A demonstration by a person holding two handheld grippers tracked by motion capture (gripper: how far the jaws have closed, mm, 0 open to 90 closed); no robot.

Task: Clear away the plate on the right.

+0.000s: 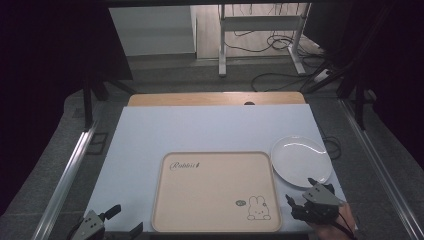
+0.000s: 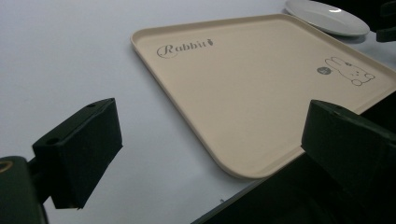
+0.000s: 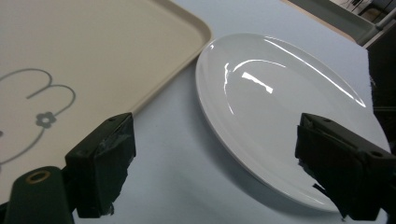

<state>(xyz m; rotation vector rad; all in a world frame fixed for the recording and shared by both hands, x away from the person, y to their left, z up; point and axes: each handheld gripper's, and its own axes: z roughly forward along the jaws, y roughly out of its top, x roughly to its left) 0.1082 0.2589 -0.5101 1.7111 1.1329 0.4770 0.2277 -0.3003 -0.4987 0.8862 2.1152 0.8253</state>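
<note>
- In front of me a beige tray lies flat on the pale blue table cover, near its front edge. It is rectangular with rounded corners and a low raised rim.
- The tray carries the word "Rabbit" in script at its far-left corner and a line-drawn rabbit at its near-right corner, with a small dark round mark just beside the rabbit. Nothing lies in the tray.
- A white glossy plate sits just beside the tray's far-right corner. From the right gripper view I see a narrow strip of table cover between tray rim and plate, so they look apart. The plate is empty; a ceiling light reflects off it.
- My left gripper hovers at the near-left corner of the tray. In the left gripper view its jaws stand wide apart with nothing between them.
- My right gripper is at the near-right, between the tray's rabbit corner and the near rim of the plate. Its jaws are spread wide, holding nothing; I cannot tell whether the right-hand jaw touches the plate rim.
</note>
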